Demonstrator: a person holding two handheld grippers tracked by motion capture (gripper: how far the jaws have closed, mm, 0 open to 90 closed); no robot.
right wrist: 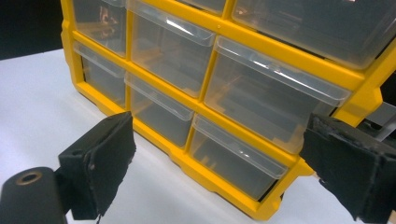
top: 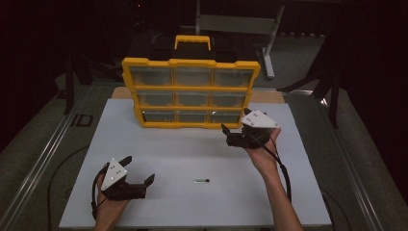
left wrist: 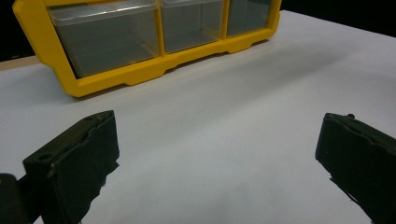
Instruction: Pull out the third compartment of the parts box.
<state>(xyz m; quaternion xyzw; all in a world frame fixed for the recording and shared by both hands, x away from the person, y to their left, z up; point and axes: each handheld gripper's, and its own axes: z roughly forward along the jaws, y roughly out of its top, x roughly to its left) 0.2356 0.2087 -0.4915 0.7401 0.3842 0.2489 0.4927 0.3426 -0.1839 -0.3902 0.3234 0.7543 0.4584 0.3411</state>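
A person stands at a white table (top: 192, 159) holding a gripper in each hand. The right gripper (top: 234, 126), jaws spread wide and gripping nothing, is raised just in front of a yellow drawer organizer (top: 190, 93) with nine clear plastic drawers; the bottom right drawer (right wrist: 236, 158) lies directly ahead between its jaws, not touching. The left gripper (top: 140, 169), jaws also spread and empty, rests low near the table's front edge. A small dark screw-like piece (top: 201, 181) lies just to its right, well apart from the organizer
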